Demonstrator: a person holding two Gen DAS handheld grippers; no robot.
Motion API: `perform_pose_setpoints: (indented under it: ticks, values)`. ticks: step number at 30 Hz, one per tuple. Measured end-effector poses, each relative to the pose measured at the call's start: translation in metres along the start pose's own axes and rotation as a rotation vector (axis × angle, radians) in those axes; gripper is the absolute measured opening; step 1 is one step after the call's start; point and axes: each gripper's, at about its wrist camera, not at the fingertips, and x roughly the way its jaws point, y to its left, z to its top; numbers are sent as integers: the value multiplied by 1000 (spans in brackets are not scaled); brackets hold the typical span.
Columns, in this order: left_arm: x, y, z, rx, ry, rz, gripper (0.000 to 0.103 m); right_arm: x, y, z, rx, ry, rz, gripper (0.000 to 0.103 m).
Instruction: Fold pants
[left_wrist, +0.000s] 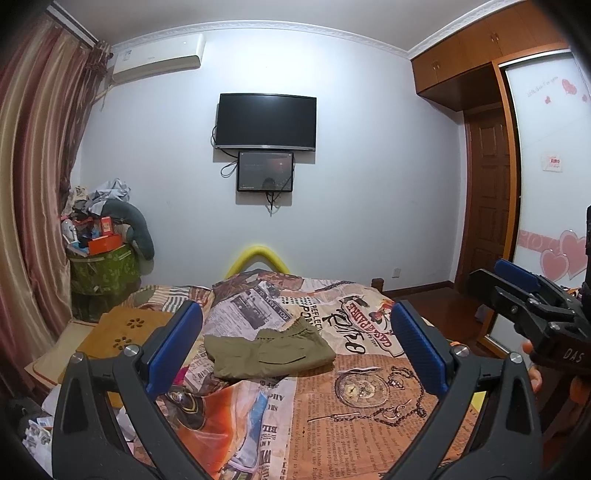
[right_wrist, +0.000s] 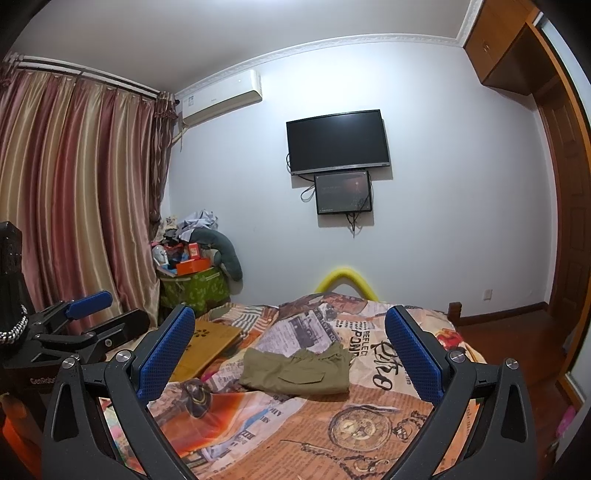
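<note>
Olive pants (left_wrist: 271, 354) folded, long axis crosswise, waistband toward far right.

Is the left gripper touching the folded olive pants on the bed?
Apart. In the left wrist view the left gripper is wide open and raised above the bed, with printed bedspread visible between its fingers and the pants, which lie untouched farther away.

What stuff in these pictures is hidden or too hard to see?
- Pants: both views show only the folded top; the layers beneath are hidden by the cloth itself.
- Small screen: too dim and small to read, both views.
- Bedspread print: near part covered by the left hand-held gripper in the left view and the right hand-held gripper in the right view.
- Pile in the corner: too small to tell apart.
</note>
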Motion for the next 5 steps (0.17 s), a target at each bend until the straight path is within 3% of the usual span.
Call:
perform_pose_setpoints:
  ticks: [5]
  values:
    - [5,4,-1,-13,19,-17,103,1,0,0,1,5,-2,102]
